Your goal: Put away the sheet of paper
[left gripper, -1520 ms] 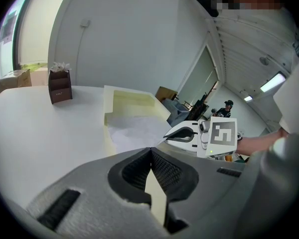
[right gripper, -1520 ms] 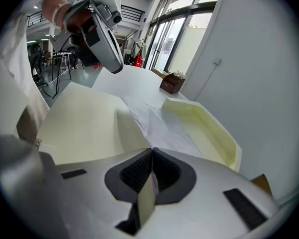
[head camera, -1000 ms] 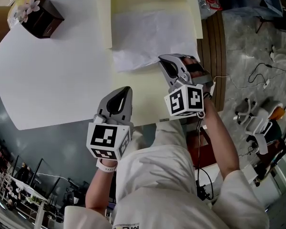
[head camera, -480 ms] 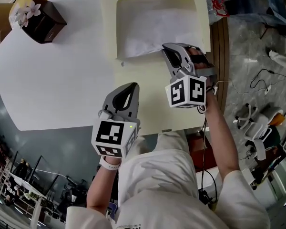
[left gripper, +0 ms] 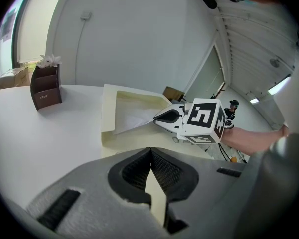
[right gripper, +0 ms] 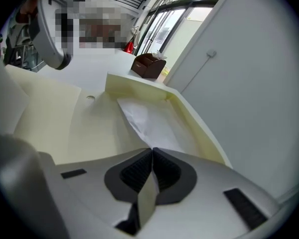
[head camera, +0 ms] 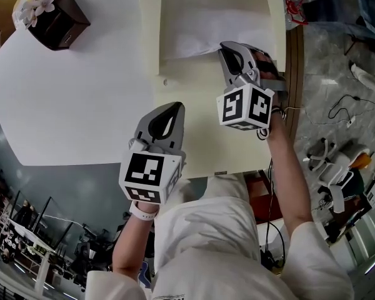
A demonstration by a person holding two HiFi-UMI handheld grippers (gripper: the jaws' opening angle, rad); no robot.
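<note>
- The sheet of paper (head camera: 197,42) lies mostly inside the pocket of a cream folder (head camera: 194,130); only its near corner comes out of the pocket.
- The right gripper (head camera: 227,49) holds that corner. The right gripper view shows this best: the fingers (right gripper: 139,171) are pressed together on the pale sheet, which runs forward from them into the pocket.
- The left gripper (head camera: 169,108) is at the near left part of the folder. In the head view its fingers are covered by its own body, but the left gripper view shows them closed on a thin cream strip, an edge of the folder.
- The left gripper view also shows the right gripper from the side, with the paper going out from its tip.
- The folder lies flat on a white worktop (head camera: 81,86).
- A brown box (head camera: 56,20) with a white flower stands on the worktop, well apart from the folder.
</note>
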